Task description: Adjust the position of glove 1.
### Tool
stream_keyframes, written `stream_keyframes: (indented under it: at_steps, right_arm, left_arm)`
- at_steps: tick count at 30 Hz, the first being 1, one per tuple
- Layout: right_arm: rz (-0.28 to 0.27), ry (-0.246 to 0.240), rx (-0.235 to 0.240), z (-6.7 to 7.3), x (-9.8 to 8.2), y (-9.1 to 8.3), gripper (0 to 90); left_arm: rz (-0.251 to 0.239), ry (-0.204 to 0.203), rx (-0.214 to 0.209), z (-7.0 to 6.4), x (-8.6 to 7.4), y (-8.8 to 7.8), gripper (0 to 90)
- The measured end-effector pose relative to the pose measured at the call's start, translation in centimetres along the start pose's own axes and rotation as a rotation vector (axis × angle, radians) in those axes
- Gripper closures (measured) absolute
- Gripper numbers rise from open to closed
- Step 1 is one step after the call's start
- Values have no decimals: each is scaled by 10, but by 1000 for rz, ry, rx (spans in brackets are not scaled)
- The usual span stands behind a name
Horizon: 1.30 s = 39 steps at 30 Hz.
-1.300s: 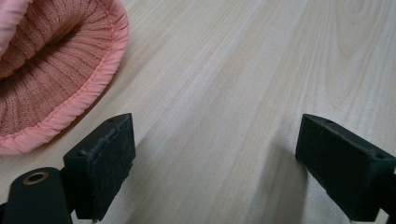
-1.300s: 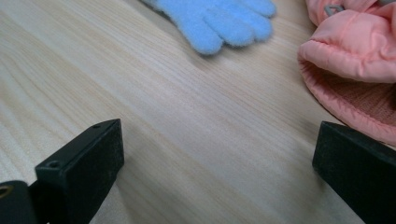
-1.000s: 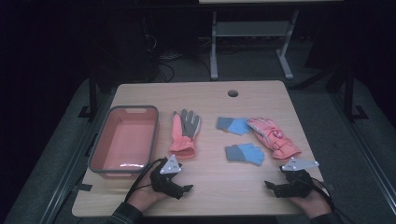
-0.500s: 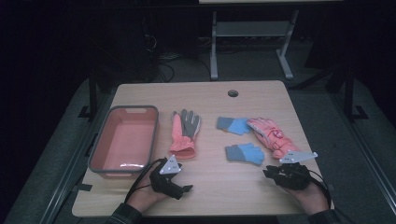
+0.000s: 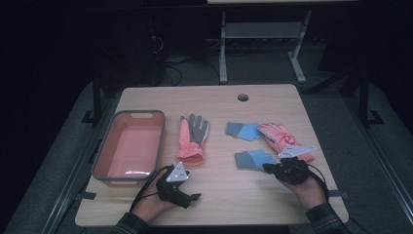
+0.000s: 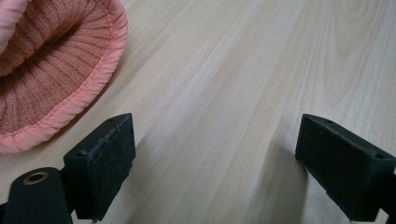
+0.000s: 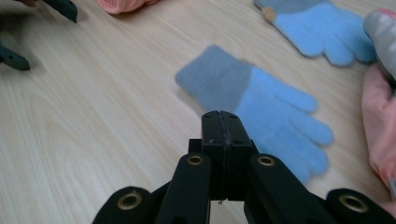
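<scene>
Black pads of my right claw (image 7: 223, 122) meet flat against each other with nothing between them; the jaws have just been closing. In the right gripper view that claw rises from the bottom centre, and just beyond its tip lies the near blue glove (image 7: 261, 105), grey cuff toward the left of the frame, fingers toward the right, flat on the table (image 7: 93, 116). I can't tell whether the tip touches it. A second blue glove (image 7: 313, 23) lies in the upper right of that view, and a pink glove (image 7: 380, 126) runs down the right edge.

From the high view my right claw (image 5: 269, 168) sits lower right of centre, at the lower edge of the near blue glove, with the pink glove just to the right.

My left claw (image 6: 215, 163) stands wide, holding nothing, its pads low over bare wood. An orange knit cuff (image 6: 51, 70) shows in the upper left of the left gripper view, apart from the pads. In the high view that claw (image 5: 195, 195) is lower left of centre, below the orange and grey glove (image 5: 192, 139), with a pink tray (image 5: 103, 146) at the left
</scene>
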State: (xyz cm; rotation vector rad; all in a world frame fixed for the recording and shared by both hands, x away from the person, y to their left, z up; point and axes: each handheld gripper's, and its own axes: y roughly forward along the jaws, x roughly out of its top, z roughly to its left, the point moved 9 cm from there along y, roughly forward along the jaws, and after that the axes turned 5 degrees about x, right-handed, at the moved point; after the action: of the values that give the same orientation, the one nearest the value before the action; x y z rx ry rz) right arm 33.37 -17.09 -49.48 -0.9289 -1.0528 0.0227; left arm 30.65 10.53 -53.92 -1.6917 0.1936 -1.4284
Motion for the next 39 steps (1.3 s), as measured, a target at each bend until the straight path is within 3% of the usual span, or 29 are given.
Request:
stream_keyframes:
  at_steps: [17, 34, 39]
  right_arm:
    - [26, -31, 26, -3, 28, 37, 886]
    - [100, -57, 41, -1, 34, 78, 887]
    - [108, -61, 53, 0, 31, 78, 889]
  left_arm:
    - [-4, 0, 8, 1, 0, 0, 108]
    - [1, -16, 17, 0, 0, 1, 107]
    - [1, -16, 17, 0, 0, 1, 107]
